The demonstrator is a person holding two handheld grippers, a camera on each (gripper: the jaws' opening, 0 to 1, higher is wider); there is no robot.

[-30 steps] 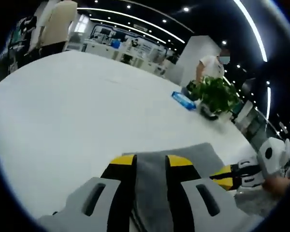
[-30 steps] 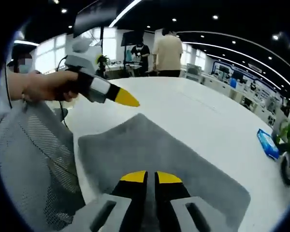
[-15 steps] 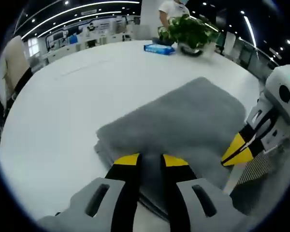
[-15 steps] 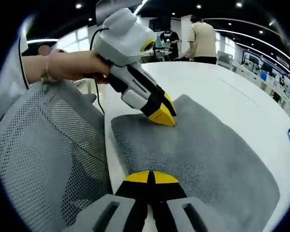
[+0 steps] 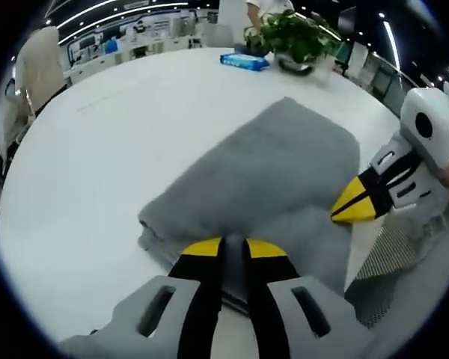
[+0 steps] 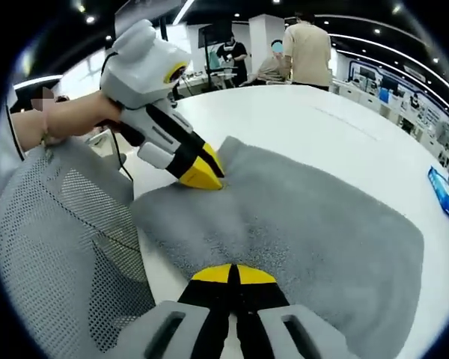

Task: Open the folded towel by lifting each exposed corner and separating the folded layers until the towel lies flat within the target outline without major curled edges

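White table [image 5: 97,149], open office behind. My left gripper [image 5: 233,245] and right gripper [image 6: 232,271] each pinch grey towel [image 6: 314,217] edge. Risk: jaws catch all layers, fold lifts whole.

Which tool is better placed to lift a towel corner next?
Probably the left tool: its tips pinch the towel at a raised edge. The right tool looks shut at the near edge.
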